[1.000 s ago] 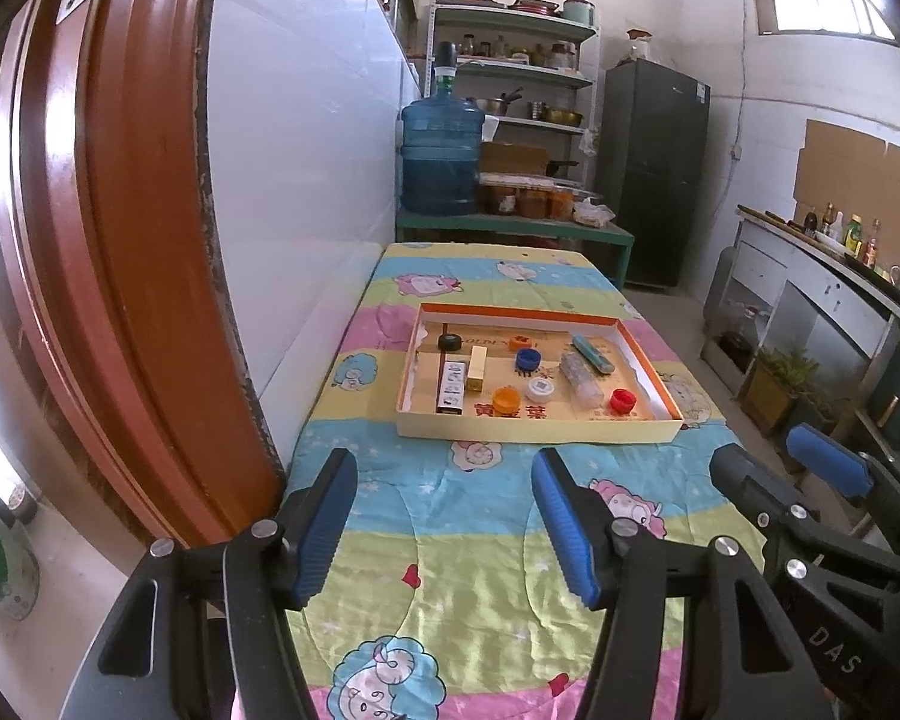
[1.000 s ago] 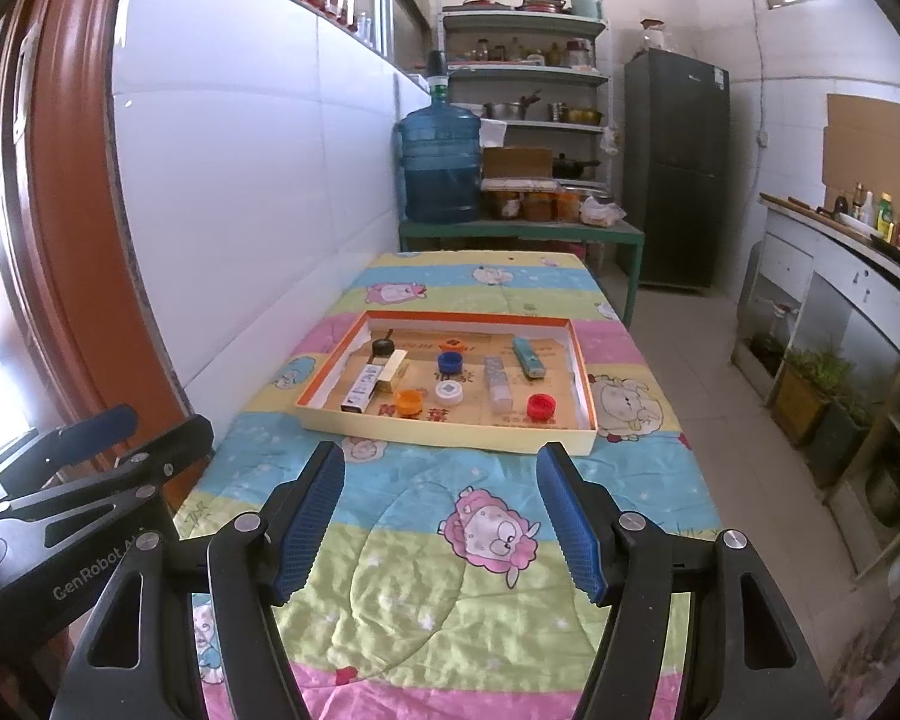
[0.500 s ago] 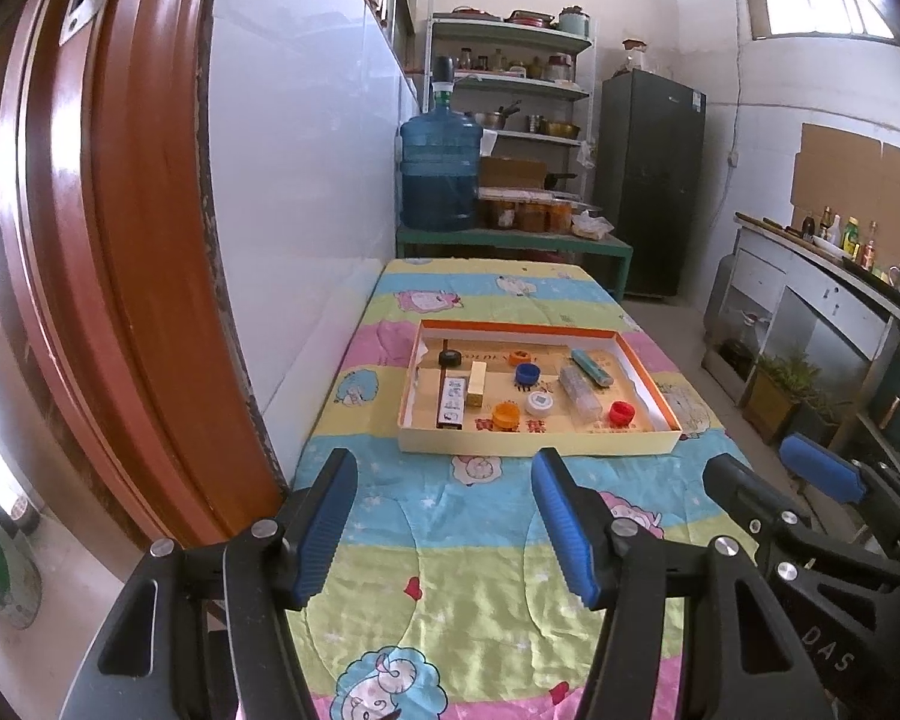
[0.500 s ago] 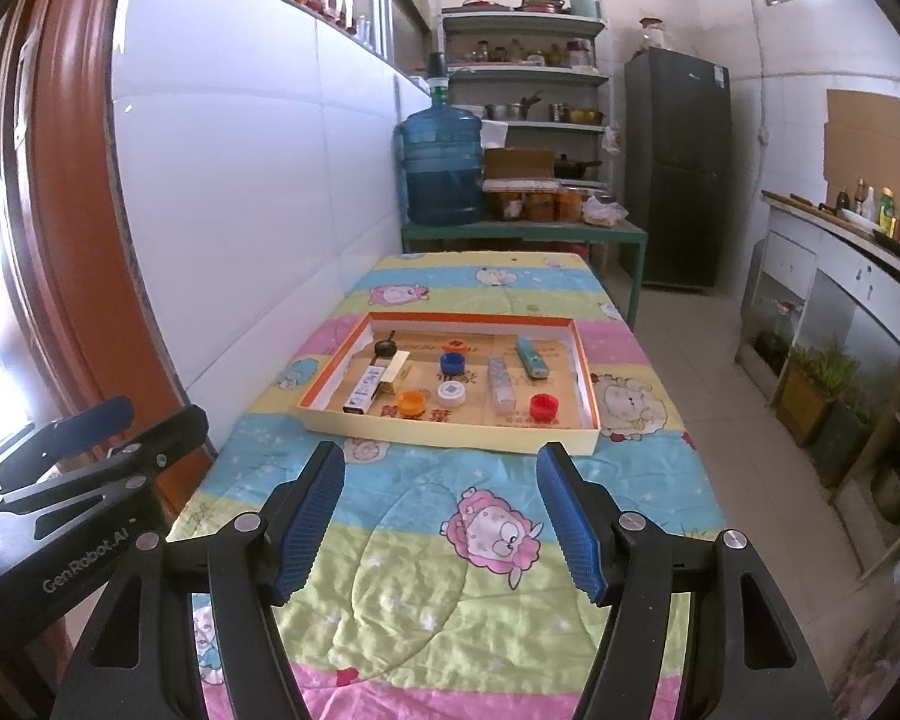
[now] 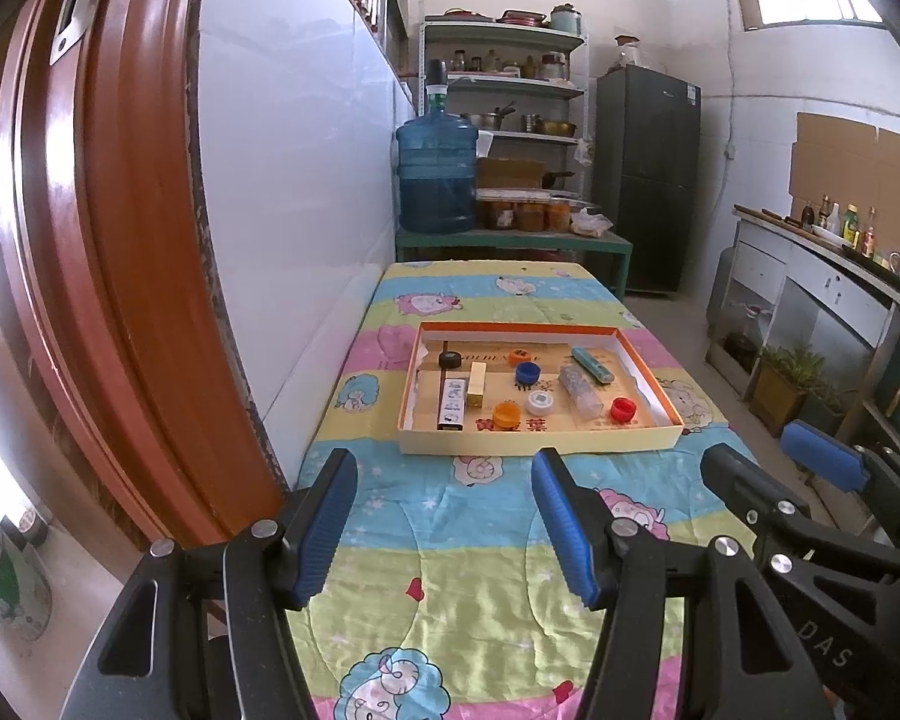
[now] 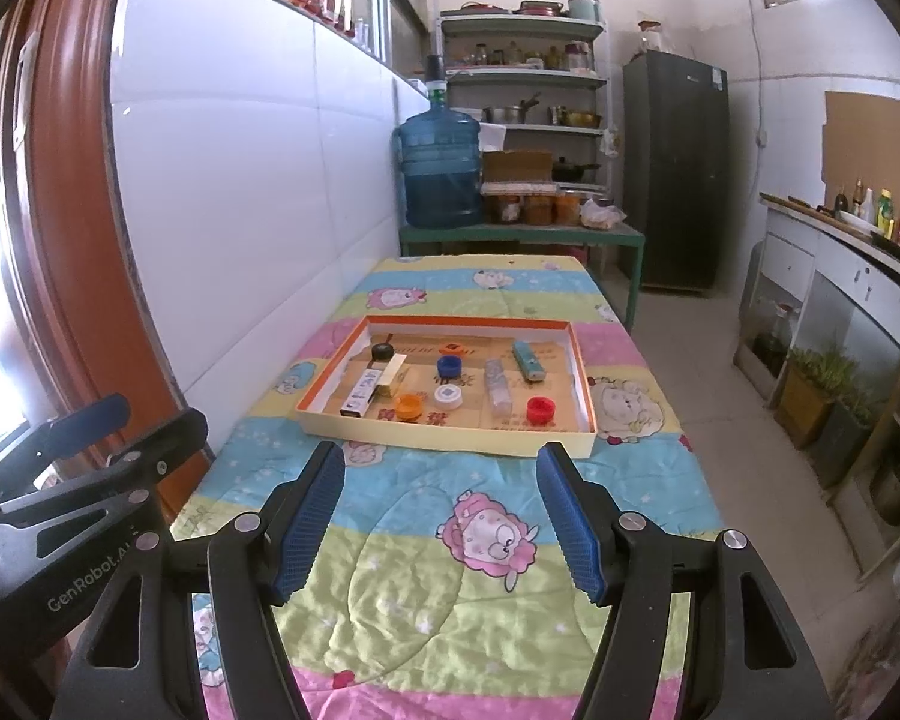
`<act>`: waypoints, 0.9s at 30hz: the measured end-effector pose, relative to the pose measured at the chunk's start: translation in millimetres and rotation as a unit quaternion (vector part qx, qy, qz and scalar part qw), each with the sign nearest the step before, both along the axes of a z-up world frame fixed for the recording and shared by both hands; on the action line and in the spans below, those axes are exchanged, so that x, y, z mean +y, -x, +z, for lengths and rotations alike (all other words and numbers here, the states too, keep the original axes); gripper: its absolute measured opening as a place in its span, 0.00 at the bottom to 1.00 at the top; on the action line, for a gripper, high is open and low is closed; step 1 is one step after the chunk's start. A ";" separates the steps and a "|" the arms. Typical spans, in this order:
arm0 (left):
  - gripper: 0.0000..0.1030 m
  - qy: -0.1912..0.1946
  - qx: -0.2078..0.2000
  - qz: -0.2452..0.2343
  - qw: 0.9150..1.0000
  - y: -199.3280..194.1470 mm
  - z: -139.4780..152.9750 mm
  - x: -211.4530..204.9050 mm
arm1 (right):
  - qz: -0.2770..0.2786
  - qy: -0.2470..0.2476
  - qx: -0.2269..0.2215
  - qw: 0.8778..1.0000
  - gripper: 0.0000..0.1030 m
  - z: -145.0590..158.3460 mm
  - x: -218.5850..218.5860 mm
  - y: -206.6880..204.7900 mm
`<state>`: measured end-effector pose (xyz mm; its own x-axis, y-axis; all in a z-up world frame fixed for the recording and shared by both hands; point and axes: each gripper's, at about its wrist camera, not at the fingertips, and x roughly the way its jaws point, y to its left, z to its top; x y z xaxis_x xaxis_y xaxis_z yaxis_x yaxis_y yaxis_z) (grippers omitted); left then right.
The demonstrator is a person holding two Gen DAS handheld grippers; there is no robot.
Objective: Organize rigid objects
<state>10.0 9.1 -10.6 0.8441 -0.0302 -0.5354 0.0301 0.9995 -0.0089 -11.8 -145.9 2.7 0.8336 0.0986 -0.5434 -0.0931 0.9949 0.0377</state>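
A shallow cardboard tray with an orange rim [image 5: 540,443] [image 6: 450,437] lies on the quilt-covered table. In it are a red cap [image 5: 623,409] [image 6: 540,410], a blue cap [image 5: 527,372] [image 6: 449,366], an orange cap [image 5: 506,414] [image 6: 407,405], a white cap [image 5: 540,401] [image 6: 447,396], a black cap [image 5: 448,359], a clear bottle [image 5: 580,391] [image 6: 498,387], a teal box [image 5: 592,358] [image 6: 528,359] and small cartons [image 5: 455,403]. My left gripper [image 5: 441,525] and right gripper [image 6: 441,531] are both open and empty, well short of the tray.
The table [image 5: 480,600] stands against a white tiled wall [image 5: 294,210] on the left, with a red door frame [image 5: 120,240] nearer. A blue water jug [image 5: 436,180], shelves and a dark fridge [image 5: 648,180] stand behind. A counter [image 6: 840,258] runs along the right.
Both grippers have drawn back a little from the tray and tilted slightly upward. Nothing in the tray has moved.
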 end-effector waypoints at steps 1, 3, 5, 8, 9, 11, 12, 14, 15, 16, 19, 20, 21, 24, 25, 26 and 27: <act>0.59 0.000 0.000 0.000 1.000 -0.2 0.1 -0.1 | 0.000 0.001 0.000 1.000 0.66 -0.2 0.5 -0.3; 0.59 0.000 0.000 -0.001 1.000 -0.2 0.0 -0.4 | 0.000 0.001 0.000 1.000 0.66 -0.2 0.2 0.3; 0.59 -0.001 0.000 0.000 1.000 -0.7 -0.2 -0.1 | 0.001 0.001 0.001 1.000 0.66 -0.3 0.2 -0.3; 0.59 -0.001 0.000 0.000 1.000 -0.3 0.1 -0.3 | 0.002 0.002 0.000 1.000 0.66 0.6 0.2 -0.2; 0.59 0.000 0.000 0.000 1.000 -0.5 0.0 -0.1 | 0.002 0.002 0.000 1.000 0.66 0.6 -0.2 -0.6; 0.59 -0.001 0.000 0.000 1.000 -0.5 0.0 -0.1 | 0.001 0.002 0.001 1.000 0.66 0.3 -0.2 -0.9; 0.59 -0.001 0.000 0.000 1.000 -0.7 -0.3 0.5 | 0.001 0.001 0.001 1.000 0.66 0.3 0.5 -0.3; 0.59 0.000 0.001 -0.001 1.000 -1.1 -0.2 0.5 | 0.001 0.002 0.001 1.000 0.66 0.3 0.5 -0.6; 0.59 -0.001 0.001 0.000 1.000 -1.1 -0.5 0.3 | 0.001 0.002 0.002 1.000 0.66 0.3 0.3 -0.8; 0.59 -0.001 0.002 0.000 1.000 -1.4 -1.4 0.4 | 0.001 0.002 0.001 1.000 0.66 0.3 0.7 -0.3; 0.59 -0.001 0.002 -0.001 1.000 -1.7 -2.3 0.8 | 0.001 0.002 0.001 1.000 0.66 0.2 0.9 -0.5; 0.59 -0.001 0.002 0.000 1.000 -1.7 -3.4 0.9 | 0.001 0.002 0.001 1.000 0.66 0.3 0.4 -0.9; 0.59 -0.001 0.002 0.000 1.000 -1.6 -3.9 1.2 | 0.001 0.002 0.001 1.000 0.66 -0.1 0.6 -1.3; 0.59 -0.001 0.003 0.000 1.000 -2.0 -3.9 1.1 | 0.001 0.002 0.001 1.000 0.66 -0.3 1.2 -0.9; 0.59 0.000 0.003 0.000 1.000 -1.8 -3.3 1.0 | 0.002 0.002 0.002 1.000 0.66 -0.2 0.9 -1.3; 0.59 0.000 0.003 -0.001 1.000 -1.8 -3.7 1.1 | 0.002 0.002 0.002 1.000 0.66 -0.2 1.1 -1.3; 0.59 0.000 0.003 -0.001 1.000 -1.9 -3.8 0.9 | 0.001 0.003 0.001 1.000 0.66 -0.2 1.4 -1.0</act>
